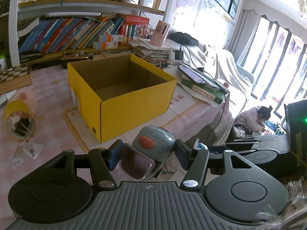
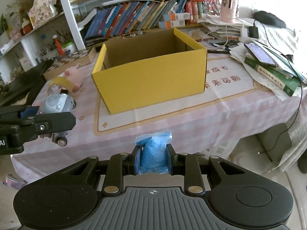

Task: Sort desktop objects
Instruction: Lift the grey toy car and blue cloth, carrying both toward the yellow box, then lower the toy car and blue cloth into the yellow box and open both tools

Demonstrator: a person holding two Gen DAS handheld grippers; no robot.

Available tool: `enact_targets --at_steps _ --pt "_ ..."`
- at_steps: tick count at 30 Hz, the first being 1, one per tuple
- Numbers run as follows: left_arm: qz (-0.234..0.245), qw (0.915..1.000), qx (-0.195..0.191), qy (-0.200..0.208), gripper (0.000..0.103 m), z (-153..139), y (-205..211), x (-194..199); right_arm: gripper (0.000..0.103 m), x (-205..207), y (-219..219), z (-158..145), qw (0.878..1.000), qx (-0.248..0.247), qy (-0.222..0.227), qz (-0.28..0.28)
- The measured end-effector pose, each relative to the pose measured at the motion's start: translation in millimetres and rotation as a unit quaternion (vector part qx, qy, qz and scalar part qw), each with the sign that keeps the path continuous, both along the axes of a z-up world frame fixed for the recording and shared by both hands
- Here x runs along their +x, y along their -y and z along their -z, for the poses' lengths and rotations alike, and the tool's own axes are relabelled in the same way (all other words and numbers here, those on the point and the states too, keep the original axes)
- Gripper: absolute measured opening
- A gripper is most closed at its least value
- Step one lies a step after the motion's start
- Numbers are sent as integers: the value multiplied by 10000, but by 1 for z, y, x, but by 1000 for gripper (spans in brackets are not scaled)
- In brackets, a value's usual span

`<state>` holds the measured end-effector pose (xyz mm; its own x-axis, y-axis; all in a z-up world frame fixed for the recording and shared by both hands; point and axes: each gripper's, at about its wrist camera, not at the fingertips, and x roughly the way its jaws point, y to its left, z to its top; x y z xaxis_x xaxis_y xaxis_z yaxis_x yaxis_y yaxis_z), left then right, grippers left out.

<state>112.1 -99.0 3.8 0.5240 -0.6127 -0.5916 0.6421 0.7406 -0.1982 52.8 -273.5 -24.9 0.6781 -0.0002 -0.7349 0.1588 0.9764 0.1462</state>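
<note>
A: Right, item 1: grey toy car, red button on top, clear front cover. Held by left gripper, jaws part-open, pads pressing either flank. It's off the table, near side of the yellow box.

B: Item 2?

A: Blue plastic packet, soft, creased. Right gripper clamped narrow on it, bag squeezed btwn pads, also in the air, short of the table edge. Both held level w/ the box front, prob. so each can go over the rim and drop in.

B: Box status?

A: Open top, nothing visible inside, standing on a printed mat. Not yet loaded, I'd say.

B: Still to sort?

A: Yellow tape roll on its side, pink pig toy beside it, small card packet.

B: Surface, room?

A: Pink check tablecloth. Book stack w/ tablet at the right, cable trailing off. Bookshelves behind, covered sofa, bright windows, a person sitting on the floor.
</note>
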Motion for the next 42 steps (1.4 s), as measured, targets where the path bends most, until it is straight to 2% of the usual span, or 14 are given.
enact_targets --at_steps 8,14,21,26,30,34,37,42 --pt "-128 9997 -121 147 56 -13 22 26 26 30 23 -12 9996 -74 159 -228" --pt "-278 9988 -198 349 56 -29 39 47 26 59 39 -29 9970 -180 448 -599" --pt "-481 9960 -110 740 56 -50 60 77 26 101 52 -52 9882 -445 881 -1175" --pt "-606 9942 85 879 56 -56 74 106 26 137 61 -58 9790 -703 1038 -1608" --pt "-645 9929 371 923 56 -53 88 135 26 169 65 -55 9694 -947 1016 -2024" --pt "-629 9918 771 799 56 -42 99 170 26 202 64 -47 9567 -1208 863 -2502" --pt "-572 9905 1103 583 56 -29 108 198 26 226 58 -36 9426 -1481 673 -2918" --pt "-288 9861 1623 225 56 -6 128 236 26 260 44 -8 9083 -1998 189 -3671"
